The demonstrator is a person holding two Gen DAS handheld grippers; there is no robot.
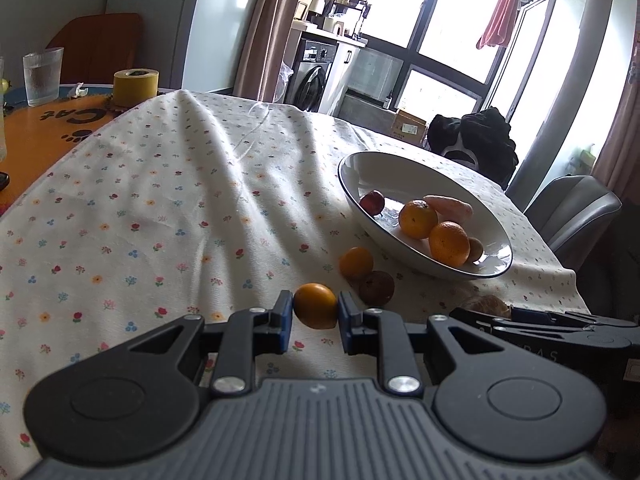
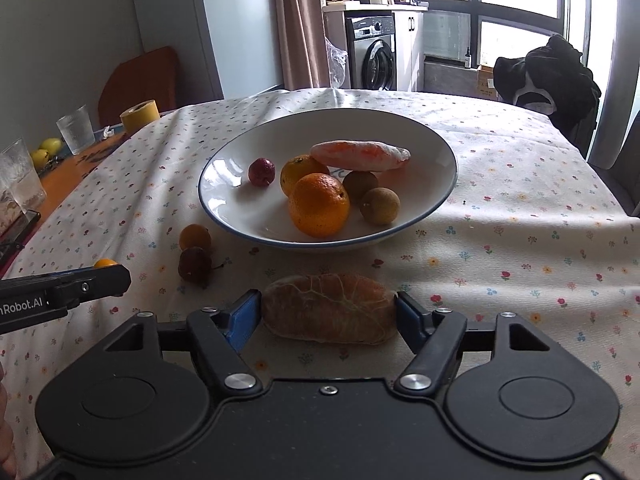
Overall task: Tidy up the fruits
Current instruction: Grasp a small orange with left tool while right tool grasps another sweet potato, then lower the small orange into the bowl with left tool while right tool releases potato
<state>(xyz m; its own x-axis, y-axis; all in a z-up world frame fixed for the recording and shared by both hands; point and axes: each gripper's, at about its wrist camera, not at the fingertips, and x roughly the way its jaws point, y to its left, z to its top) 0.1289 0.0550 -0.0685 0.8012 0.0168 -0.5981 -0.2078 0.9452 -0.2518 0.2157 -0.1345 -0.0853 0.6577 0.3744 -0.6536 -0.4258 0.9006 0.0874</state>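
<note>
The left gripper (image 1: 316,312) is clamped on a small orange fruit (image 1: 315,311), its blue pads (image 1: 285,316) pressed against both sides, just above the flowered tablecloth (image 1: 160,208). The right gripper (image 2: 326,312) has its jaws set wide around a peeled citrus segment (image 2: 330,308), brownish and veined with white; both pads (image 2: 242,316) meet its ends, so it looks gripped, low over the cloth at the near edge of the table.

In the right wrist view a white bowl (image 2: 224,200) with a dark rim sits in the middle of the table, beyond the segment. It holds two oranges (image 2: 319,210) side by side, a small dark red fruit (image 2: 261,172) on the left, two round brown fruits (image 2: 379,206) on the right, and a long pink-and-white wrapped piece (image 2: 360,155) lying across the far side, resting partly on the farther orange.

On the cloth just left of the bowl's near rim lie another small orange fruit (image 2: 195,237) and a dark red fruit with a stem (image 2: 195,266), touching each other. The left gripper's black finger reaches in from the left edge of that view, near these two.

At the far left, off the cloth, stand a roll of yellow tape (image 2: 139,115), ribbed drinking glasses (image 2: 76,129) and two yellow fruits (image 2: 46,151).
</note>
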